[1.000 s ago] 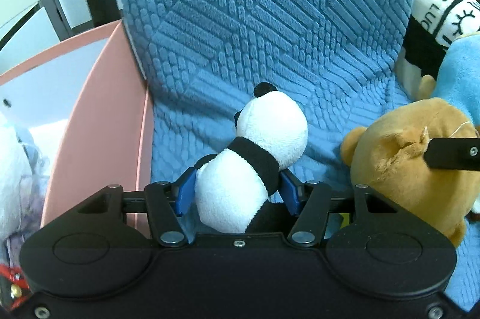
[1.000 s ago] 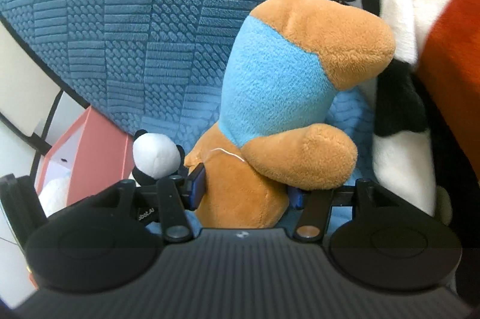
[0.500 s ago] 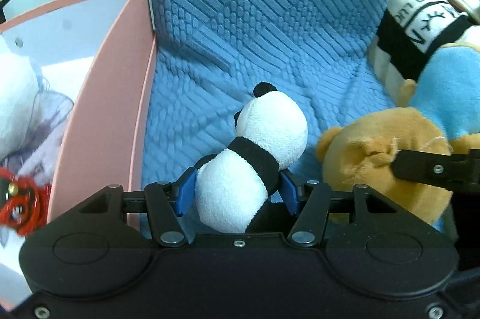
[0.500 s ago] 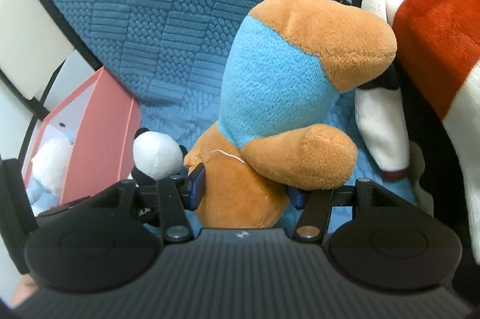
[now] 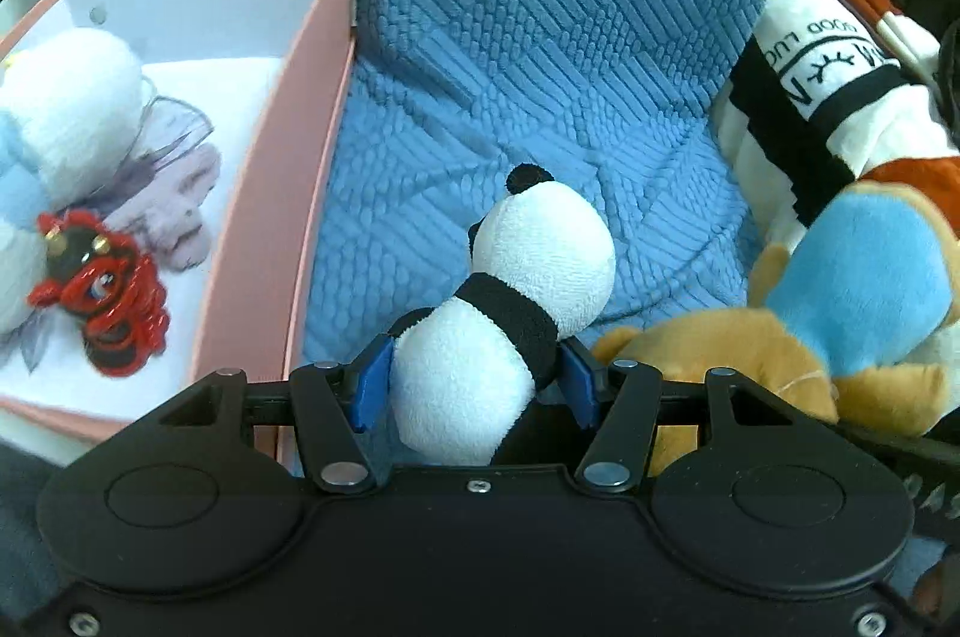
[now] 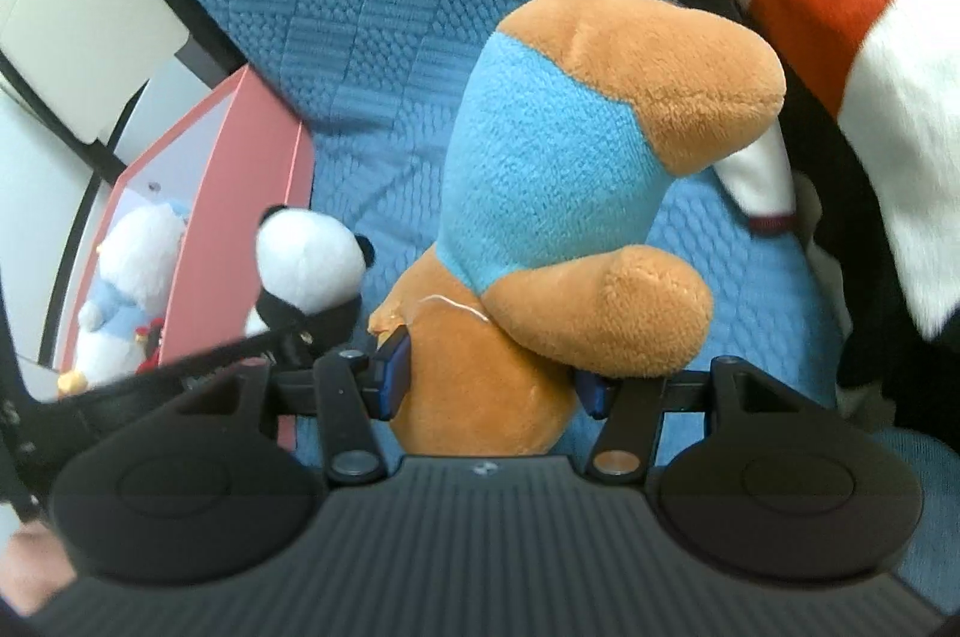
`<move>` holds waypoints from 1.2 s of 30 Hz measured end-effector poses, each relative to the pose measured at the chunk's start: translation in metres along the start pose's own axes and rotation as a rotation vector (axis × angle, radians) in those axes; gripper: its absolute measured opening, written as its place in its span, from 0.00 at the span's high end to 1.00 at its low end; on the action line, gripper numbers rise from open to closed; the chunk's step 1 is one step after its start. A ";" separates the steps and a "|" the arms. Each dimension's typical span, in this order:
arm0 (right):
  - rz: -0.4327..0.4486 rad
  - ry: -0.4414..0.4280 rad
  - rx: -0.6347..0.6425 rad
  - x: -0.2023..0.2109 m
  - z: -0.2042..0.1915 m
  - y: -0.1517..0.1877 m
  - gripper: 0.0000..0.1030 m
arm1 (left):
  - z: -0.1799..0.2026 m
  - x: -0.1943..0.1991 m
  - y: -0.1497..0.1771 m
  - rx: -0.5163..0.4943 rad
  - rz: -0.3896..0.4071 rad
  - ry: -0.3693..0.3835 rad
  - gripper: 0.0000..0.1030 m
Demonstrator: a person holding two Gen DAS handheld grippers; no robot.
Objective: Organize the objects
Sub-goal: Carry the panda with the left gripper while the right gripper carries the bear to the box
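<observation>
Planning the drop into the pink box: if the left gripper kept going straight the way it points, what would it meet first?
Probably the blue quilted cushion, not the pink box, which lies left of that line. The left gripper carries the panda plush ahead of it; depth is uncertain.

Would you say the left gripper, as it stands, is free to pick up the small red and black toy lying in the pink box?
Probably not: the left gripper is shut on the black-and-white panda plush, so it has no free jaws for the red and black toy in the pink box.
</observation>
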State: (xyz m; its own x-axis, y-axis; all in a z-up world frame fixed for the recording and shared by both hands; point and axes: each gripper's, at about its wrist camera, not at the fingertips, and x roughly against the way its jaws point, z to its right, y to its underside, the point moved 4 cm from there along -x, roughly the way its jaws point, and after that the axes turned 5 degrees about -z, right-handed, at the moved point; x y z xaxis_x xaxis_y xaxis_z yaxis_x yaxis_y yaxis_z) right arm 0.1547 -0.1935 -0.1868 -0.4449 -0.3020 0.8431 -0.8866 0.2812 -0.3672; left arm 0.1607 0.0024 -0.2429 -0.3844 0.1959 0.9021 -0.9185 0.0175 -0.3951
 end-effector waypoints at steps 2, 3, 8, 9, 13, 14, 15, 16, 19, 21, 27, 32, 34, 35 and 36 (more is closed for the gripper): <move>-0.001 0.019 0.014 0.001 -0.002 0.005 0.45 | -0.002 0.006 0.002 0.014 -0.008 0.009 0.46; -0.002 0.025 0.026 0.001 -0.004 0.007 0.45 | -0.002 0.008 0.004 0.015 -0.009 0.010 0.46; -0.008 0.030 0.048 0.008 -0.009 0.009 0.45 | -0.003 0.020 0.007 0.027 -0.018 0.016 0.46; -0.010 0.029 0.046 0.009 -0.010 0.009 0.45 | -0.004 0.023 0.006 0.028 -0.021 0.017 0.46; -0.016 0.007 0.028 0.016 -0.013 0.009 0.45 | -0.005 0.041 -0.001 0.008 -0.007 0.011 0.46; -0.015 0.009 0.031 0.018 -0.015 0.008 0.45 | -0.004 0.046 -0.004 0.004 0.000 0.008 0.46; -0.010 0.013 0.041 0.022 -0.019 0.007 0.45 | -0.005 0.051 -0.007 0.001 0.007 0.010 0.46; -0.007 0.016 0.057 0.025 -0.023 0.006 0.45 | -0.005 0.055 -0.009 0.002 0.010 0.013 0.46; 0.004 0.002 0.080 0.036 -0.035 0.000 0.45 | -0.008 0.069 -0.020 0.013 0.018 0.023 0.46; 0.007 -0.004 0.092 0.041 -0.041 -0.006 0.45 | -0.010 0.078 -0.028 0.014 0.026 0.025 0.46; 0.005 -0.046 0.123 0.054 -0.068 -0.025 0.44 | -0.023 0.109 -0.049 0.023 0.064 0.021 0.46; 0.005 -0.085 0.163 0.063 -0.096 -0.043 0.44 | -0.044 0.133 -0.066 0.048 0.104 0.020 0.46; 0.008 -0.125 0.171 0.068 -0.107 -0.052 0.44 | -0.056 0.142 -0.072 0.063 0.117 0.014 0.46; 0.014 -0.136 0.177 0.071 -0.112 -0.056 0.44 | -0.062 0.146 -0.074 0.072 0.121 0.009 0.46; 0.019 -0.142 0.187 0.073 -0.119 -0.060 0.44 | -0.069 0.150 -0.077 0.081 0.128 0.006 0.46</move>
State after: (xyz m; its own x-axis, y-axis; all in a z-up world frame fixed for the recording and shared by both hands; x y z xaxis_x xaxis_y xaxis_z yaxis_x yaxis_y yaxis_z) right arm 0.1905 -0.1245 -0.0564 -0.4634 -0.4275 0.7762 -0.8800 0.1186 -0.4600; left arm 0.1800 0.0979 -0.0897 -0.4987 0.1974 0.8440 -0.8664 -0.0876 -0.4915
